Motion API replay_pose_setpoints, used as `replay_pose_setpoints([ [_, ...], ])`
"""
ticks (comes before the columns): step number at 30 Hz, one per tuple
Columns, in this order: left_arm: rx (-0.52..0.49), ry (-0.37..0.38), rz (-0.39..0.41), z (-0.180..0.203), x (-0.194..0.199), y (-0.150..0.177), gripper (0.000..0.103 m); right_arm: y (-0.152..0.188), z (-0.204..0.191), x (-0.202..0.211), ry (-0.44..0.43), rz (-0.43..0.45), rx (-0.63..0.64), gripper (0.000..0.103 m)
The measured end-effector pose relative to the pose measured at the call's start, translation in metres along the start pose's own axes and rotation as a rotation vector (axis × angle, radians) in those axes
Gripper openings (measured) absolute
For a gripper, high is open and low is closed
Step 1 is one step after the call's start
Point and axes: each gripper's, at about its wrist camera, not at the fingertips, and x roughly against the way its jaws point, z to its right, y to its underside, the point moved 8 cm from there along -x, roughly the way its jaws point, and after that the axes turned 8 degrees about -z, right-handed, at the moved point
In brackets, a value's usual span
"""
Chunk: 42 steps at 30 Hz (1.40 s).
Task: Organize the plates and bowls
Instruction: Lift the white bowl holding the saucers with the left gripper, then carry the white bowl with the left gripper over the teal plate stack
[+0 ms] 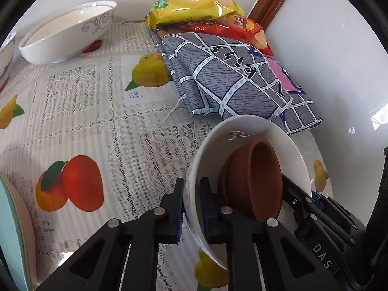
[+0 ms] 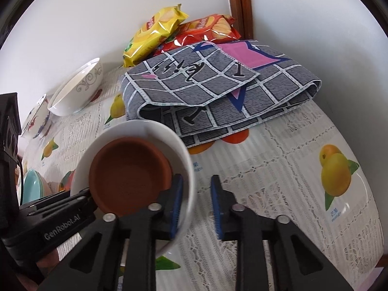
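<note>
A white bowl (image 1: 242, 128) (image 2: 145, 128) with a smaller brown clay bowl (image 1: 262, 177) (image 2: 128, 177) nested inside sits just ahead of both grippers on the fruit-print tablecloth (image 1: 84, 111). My left gripper (image 1: 192, 208) is shut on the white bowl's left rim, one pad inside and one outside; in the right wrist view it (image 2: 86, 194) shows at that rim. My right gripper (image 2: 196, 206) straddles the opposite rim: the inner pad lies against the wall, while a strip of tablecloth shows between the rim and the outer pad. In the left wrist view it (image 1: 303, 196) appears at the bowl's right edge.
A large white bowl with grey scrollwork (image 1: 65, 31) (image 2: 77, 89) stands at the back left, beside a small patterned bowl (image 2: 36, 118). A folded grey cloth (image 1: 230, 77) (image 2: 213, 89) and two chip bags (image 1: 194, 4) (image 2: 152, 31) lie behind. Teal and pink plates (image 1: 14, 230) sit at the left.
</note>
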Motion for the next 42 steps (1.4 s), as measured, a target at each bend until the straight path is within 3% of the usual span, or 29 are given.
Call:
replay_pose_setpoints([
  [1,0.002,0.001,0.002,0.0,0.0,0.0,0.013,0.0,-0.001,0.0,-0.004,0.001,-0.003,0.011],
  [13,0.004,-0.007,0.011,0.003,0.01,0.01,0.012,0.006,0.0,0.007,-0.011,-0.015,-0.043,0.011],
  [42,0.018,-0.028,0.111,-0.003,0.112,0.04,0.012,0.022,-0.037,0.098,-0.036,0.073,-0.031,0.009],
])
